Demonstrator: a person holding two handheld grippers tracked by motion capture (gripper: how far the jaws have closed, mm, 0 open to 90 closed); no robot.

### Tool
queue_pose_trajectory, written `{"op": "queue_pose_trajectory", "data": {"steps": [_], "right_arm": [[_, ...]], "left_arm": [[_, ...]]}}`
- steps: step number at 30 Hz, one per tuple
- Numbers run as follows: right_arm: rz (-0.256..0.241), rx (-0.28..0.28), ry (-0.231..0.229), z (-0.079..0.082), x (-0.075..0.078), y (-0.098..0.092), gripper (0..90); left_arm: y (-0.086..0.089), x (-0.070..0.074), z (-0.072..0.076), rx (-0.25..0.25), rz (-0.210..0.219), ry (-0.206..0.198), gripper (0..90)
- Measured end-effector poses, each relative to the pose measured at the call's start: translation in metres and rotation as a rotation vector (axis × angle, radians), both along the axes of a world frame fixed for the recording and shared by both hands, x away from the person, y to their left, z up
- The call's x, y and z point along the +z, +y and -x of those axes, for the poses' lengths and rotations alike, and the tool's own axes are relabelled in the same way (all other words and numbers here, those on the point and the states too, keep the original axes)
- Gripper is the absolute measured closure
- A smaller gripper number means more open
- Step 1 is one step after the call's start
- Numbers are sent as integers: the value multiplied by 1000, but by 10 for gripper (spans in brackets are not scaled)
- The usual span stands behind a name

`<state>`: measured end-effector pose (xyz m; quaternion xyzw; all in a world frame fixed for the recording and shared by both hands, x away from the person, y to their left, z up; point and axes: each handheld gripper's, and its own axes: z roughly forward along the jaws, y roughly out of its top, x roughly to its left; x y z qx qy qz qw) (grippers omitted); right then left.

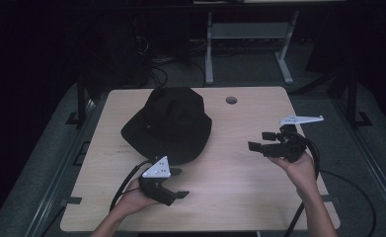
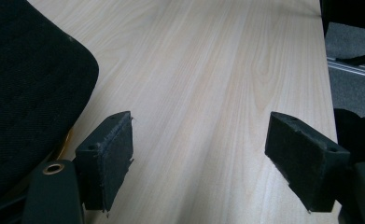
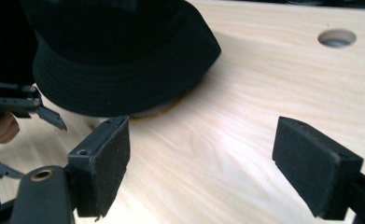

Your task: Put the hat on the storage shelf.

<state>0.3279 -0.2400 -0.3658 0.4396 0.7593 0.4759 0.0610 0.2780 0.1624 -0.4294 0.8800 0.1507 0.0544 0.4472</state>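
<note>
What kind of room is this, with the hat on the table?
Probably a lab or workshop set up for recording, not a home. A bare wooden table holds just a black hat, dark surroundings close it in, loose cables lie on the floor behind, and a metal bench frame stands beyond.

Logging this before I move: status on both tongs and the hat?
Left tongs open, empty, beside hat brim. Right tongs open, empty. Black hat on table, untouched. Path clear.

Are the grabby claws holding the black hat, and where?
No, nothing is held. The left gripper and the right gripper both stand open with bare table between their jaws; the black hat lies untouched on the table.
</note>
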Motion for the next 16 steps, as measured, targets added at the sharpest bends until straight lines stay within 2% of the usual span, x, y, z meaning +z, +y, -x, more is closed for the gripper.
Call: {"op": "queue_pose_trajectory", "data": {"steps": [2,11,12,15,16], "right_arm": [[-7,-1,-4,2,-2,-1,186],[-19,-38,-6,41,-22,-17,185],[-22,-56,-31,54,-29,-21,185],[-27,-64,-50,65,-32,-22,185],[-24,-71,-79,79,-34,-23,183]], "left_arm": [[0,0,0,0,4,0,230],[2,3,1,5,7,-3,230],[2,3,1,4,10,-2,230],[1,4,3,0,5,-7,230],[0,4,4,1,6,-6,230]]}}
